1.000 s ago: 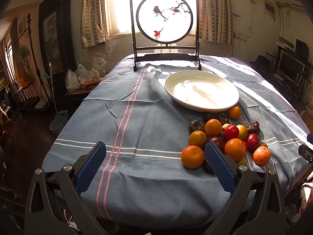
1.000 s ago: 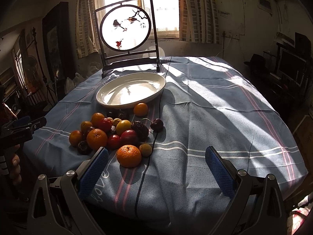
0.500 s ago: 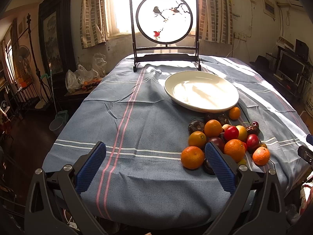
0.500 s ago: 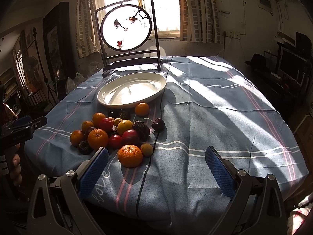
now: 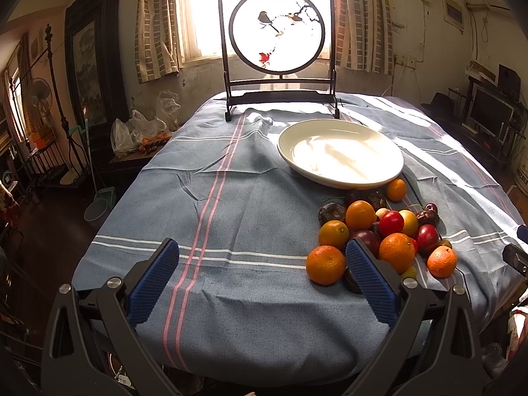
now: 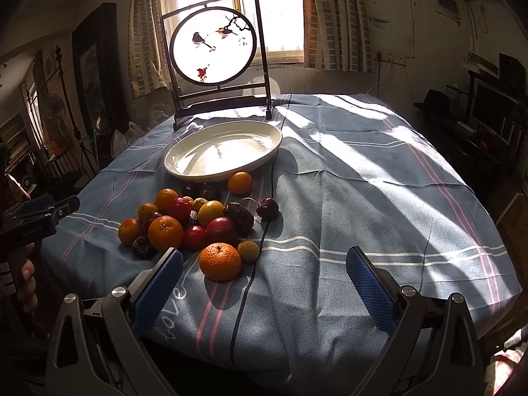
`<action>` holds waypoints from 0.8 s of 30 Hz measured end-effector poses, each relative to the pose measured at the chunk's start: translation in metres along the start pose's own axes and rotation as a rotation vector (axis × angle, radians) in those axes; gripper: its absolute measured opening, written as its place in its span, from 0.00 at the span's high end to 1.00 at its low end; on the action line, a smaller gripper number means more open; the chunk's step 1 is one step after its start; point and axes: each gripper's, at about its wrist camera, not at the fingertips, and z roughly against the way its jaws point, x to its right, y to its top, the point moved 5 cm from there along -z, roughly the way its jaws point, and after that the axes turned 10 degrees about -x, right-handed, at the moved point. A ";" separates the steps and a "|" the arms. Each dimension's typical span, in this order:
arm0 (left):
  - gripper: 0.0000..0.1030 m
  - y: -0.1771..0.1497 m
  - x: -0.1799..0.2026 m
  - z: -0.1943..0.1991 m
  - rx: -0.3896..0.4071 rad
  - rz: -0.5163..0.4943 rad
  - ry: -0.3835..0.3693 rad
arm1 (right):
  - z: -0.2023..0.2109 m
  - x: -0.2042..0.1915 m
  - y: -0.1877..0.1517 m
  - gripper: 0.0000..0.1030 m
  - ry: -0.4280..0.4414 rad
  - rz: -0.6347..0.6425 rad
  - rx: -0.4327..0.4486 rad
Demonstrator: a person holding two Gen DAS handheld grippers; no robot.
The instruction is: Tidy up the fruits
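A pile of fruit [image 5: 379, 231] lies on the blue striped tablecloth: oranges, red plums, dark fruits, a cherry. It also shows in the right wrist view [image 6: 194, 221]. An empty white plate [image 5: 340, 151] sits just behind the pile, and it also shows in the right wrist view [image 6: 224, 155]. My left gripper [image 5: 262, 277] is open and empty at the table's near edge, its right finger beside a front orange [image 5: 325, 264]. My right gripper [image 6: 264, 280] is open and empty, just in front of another orange [image 6: 220, 260].
A framed round bird screen [image 5: 279, 49] stands at the table's far edge, also seen in the right wrist view [image 6: 214, 49]. A dark cable [image 6: 254, 264] runs across the cloth past the fruit. Furniture and a monitor [image 5: 488, 115] stand at the right.
Both grippers have barely shifted. The right wrist view has drifted slightly toward the fruit. Nothing was picked up.
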 end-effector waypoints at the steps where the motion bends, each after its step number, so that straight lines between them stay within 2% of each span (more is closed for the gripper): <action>1: 0.04 0.000 0.000 0.000 -0.001 0.000 0.000 | -0.001 0.000 0.000 0.03 0.001 0.000 -0.001; 18: 0.04 0.000 -0.001 0.000 -0.002 -0.005 0.011 | -0.002 -0.004 -0.002 0.03 0.001 0.006 0.000; 21: 0.04 -0.006 -0.003 -0.006 -0.012 -0.043 0.049 | -0.002 -0.002 -0.003 0.03 -0.002 0.002 -0.008; 24: 0.04 -0.018 -0.005 -0.021 -0.062 -0.091 0.043 | -0.004 0.001 -0.005 0.03 -0.008 -0.002 -0.012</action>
